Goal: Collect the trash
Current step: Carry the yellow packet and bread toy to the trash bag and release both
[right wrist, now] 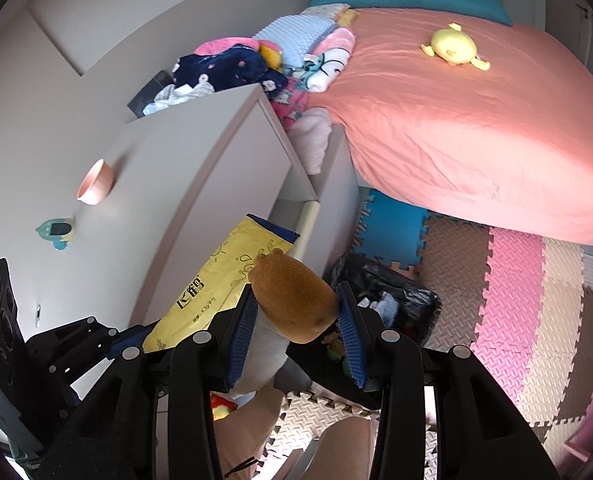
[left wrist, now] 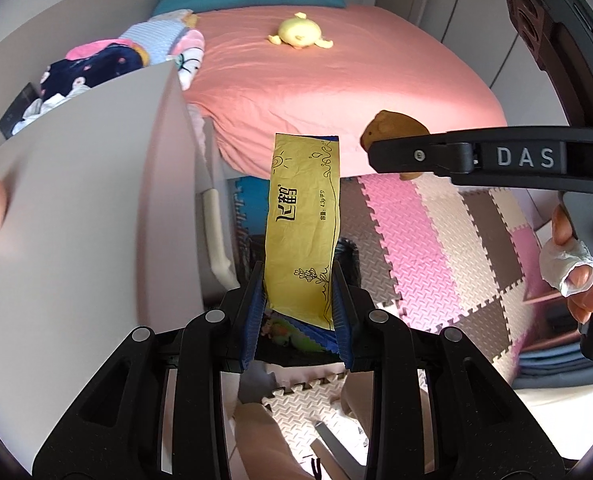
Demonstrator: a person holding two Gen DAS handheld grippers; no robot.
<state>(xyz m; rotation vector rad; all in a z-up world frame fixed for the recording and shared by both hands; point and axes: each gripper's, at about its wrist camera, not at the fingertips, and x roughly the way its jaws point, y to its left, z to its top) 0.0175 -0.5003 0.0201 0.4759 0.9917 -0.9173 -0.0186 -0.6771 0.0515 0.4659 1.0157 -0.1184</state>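
Your left gripper (left wrist: 298,300) grips a yellow wrapper (left wrist: 302,220); your right gripper (right wrist: 296,312) clamps a brown fruit (right wrist: 294,300) above the bin (right wrist: 392,292).

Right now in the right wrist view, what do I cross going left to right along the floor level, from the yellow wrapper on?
yellow wrapper → brown kiwi-like fruit held in the right gripper → black trash bag → pink foam mat tile
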